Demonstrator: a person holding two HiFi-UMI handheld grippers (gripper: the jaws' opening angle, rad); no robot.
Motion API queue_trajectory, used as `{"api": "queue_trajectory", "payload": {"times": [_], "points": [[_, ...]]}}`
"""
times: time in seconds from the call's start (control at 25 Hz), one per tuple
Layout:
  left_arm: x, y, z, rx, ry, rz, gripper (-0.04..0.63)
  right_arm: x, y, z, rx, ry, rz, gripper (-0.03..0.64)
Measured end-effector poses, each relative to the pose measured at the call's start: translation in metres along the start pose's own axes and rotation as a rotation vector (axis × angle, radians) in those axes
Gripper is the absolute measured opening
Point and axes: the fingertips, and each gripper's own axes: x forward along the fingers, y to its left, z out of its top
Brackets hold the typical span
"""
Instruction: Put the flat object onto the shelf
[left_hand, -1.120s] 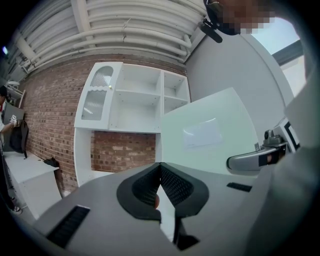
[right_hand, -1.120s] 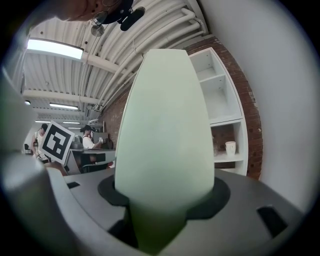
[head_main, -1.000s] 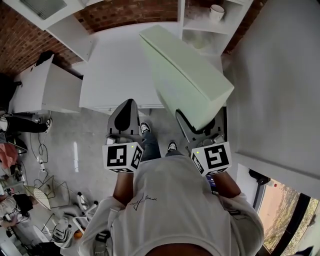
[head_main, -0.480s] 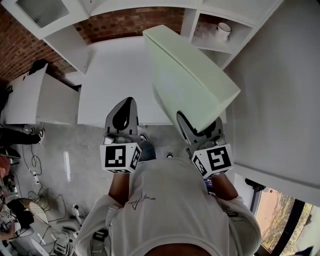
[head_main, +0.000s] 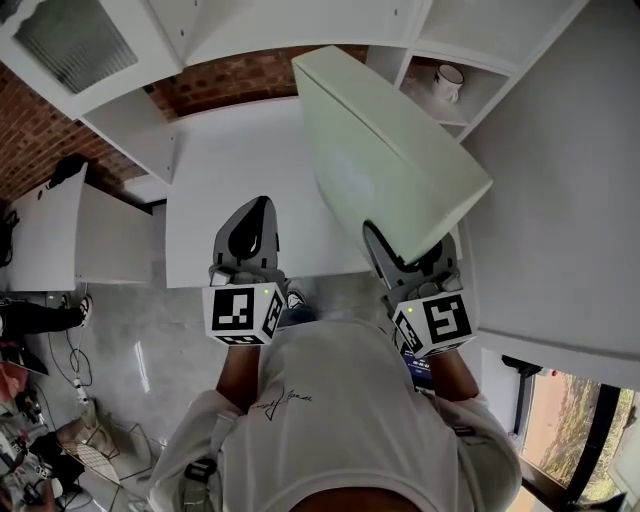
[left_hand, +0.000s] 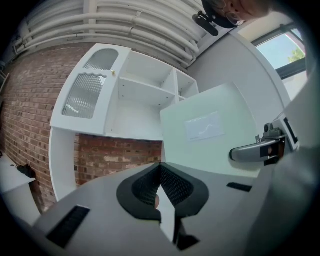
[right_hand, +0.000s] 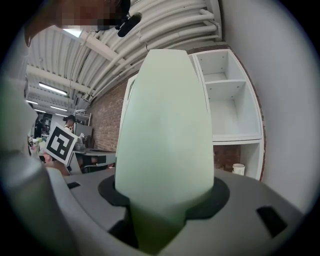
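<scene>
- Pale green flat rectangular board (head_main: 390, 160): out in front of the white shelf unit (head_main: 290, 22), not on it yet, tilted edge-up, probably so it slides in.
- Your right gripper (head_main: 405, 262) clamps its near end; the left gripper (head_main: 250, 225) is closed on nothing, short of the shelf.

Flat object (head_main: 385, 165): pale green slab, held off the table, not yet on shelf (right_hand: 232, 82).
Near end clamped in right gripper (head_main: 412, 262); far end points towards white open-fronted shelf; one broad face carries a pale label, possibly printed.
</scene>
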Motion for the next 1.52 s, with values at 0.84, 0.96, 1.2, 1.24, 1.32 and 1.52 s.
{"api": "queue_trajectory", "payload": {"times": [0.84,0.96,1.2,1.24,1.32,1.52], "points": [[0.022,0.053,-0.002,-0.007,0.009,-0.145,0.012,0.047,0.013,0.058,-0.203,-0.055,-0.137,0.273],[0.027,0.051,0.0,-0.012,0.001,-0.152,0.012,0.048,0.009,0.068,-0.222,-0.07,-0.133,0.273],[0.033,0.052,0.007,-0.036,-0.026,-0.15,0.012,0.052,0.001,0.082,-0.284,-0.074,-0.134,0.273],[0.033,0.052,0.007,-0.039,-0.028,-0.151,0.012,0.054,0.001,0.084,-0.297,-0.073,-0.136,0.272],[0.034,0.05,0.007,-0.044,-0.028,-0.155,0.012,0.056,0.001,0.088,-0.327,-0.071,-0.145,0.272],[0.034,0.052,0.006,-0.056,-0.033,-0.151,0.013,0.067,0.003,0.113,-0.383,-0.123,-0.167,0.27]]}}
